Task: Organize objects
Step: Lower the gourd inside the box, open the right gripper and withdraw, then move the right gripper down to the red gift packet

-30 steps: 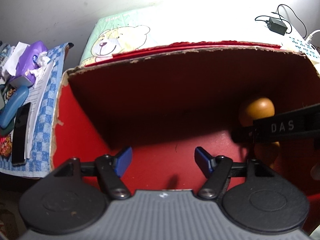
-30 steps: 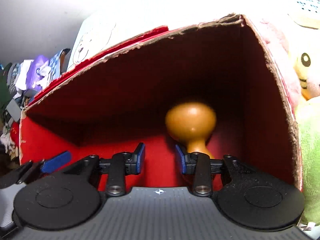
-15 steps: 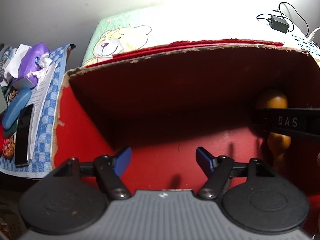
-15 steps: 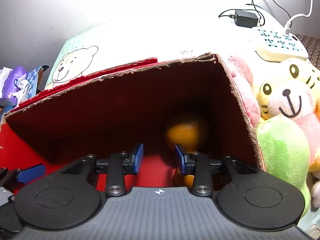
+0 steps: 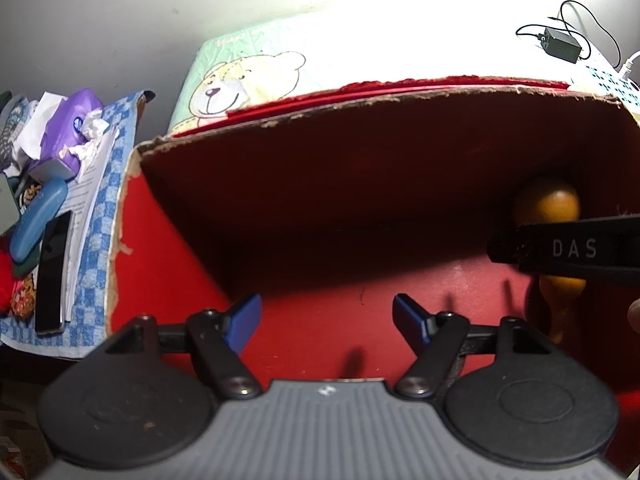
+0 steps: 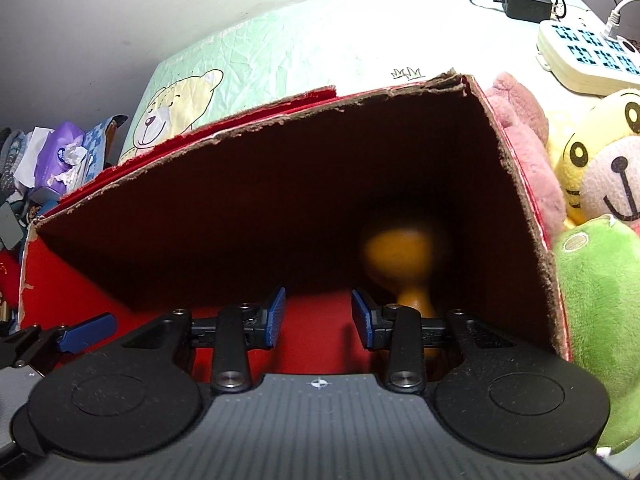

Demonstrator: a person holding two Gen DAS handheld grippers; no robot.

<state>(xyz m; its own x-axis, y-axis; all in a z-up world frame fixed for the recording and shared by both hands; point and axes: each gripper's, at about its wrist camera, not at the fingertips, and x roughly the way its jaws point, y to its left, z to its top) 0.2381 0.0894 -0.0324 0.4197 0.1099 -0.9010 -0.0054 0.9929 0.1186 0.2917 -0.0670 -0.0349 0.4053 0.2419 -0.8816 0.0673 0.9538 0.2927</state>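
Note:
A red cardboard box (image 5: 168, 248) with torn edges stands open before both grippers; it also shows in the right wrist view (image 6: 72, 296). An orange wooden object with a round head (image 6: 400, 248) lies inside at the right end, and it shows in the left wrist view (image 5: 554, 204) behind the right gripper's black body. My left gripper (image 5: 327, 318) is open and empty over the box floor. My right gripper (image 6: 319, 316) is open and empty, just left of the wooden object's stem.
Plush toys, yellow (image 6: 600, 160), pink (image 6: 524, 136) and green (image 6: 596, 312), crowd the box's right side. A power strip (image 6: 588, 56) and adapter (image 6: 528, 0) lie behind. Left of the box a checked cloth (image 5: 96, 216) holds a tissue pack, glasses case and phone. A teddy-print pillow (image 5: 248, 80) lies behind.
My right gripper has pulled back and up out of the box, leaving the wooden object inside, and its fingers have spread a little. The left gripper has hardly moved.

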